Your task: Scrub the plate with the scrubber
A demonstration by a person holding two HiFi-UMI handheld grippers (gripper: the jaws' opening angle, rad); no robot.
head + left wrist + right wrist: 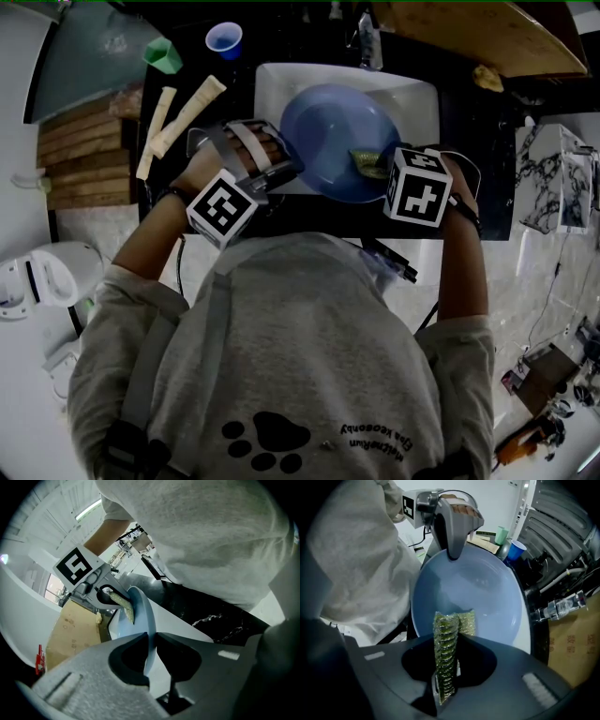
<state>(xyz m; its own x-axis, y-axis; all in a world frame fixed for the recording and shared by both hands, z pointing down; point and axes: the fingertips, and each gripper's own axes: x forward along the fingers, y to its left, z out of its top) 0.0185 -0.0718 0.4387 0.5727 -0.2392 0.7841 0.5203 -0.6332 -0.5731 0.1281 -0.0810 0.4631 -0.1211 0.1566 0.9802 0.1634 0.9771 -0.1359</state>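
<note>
Over a white rectangular sink (417, 94) tilts a smooth round blue plate (323, 131). The left gripper (151, 639) clamps its rim. The right gripper (446, 681) pinches a ribbed yellow-green scrubber (444, 639).

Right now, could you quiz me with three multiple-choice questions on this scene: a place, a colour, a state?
1. Where is the plate? A over the white sink; B on the floor; C on a shelf.
2. What colour is the plate? A red; B blue; C black.
3. What is the right gripper holding? A nothing; B a spoon; C the scrubber.
Answers: 1 A, the sink's white walls frame it; 2 B, blue in every view; 3 C, its jaws pinch the green scrubber.
</note>
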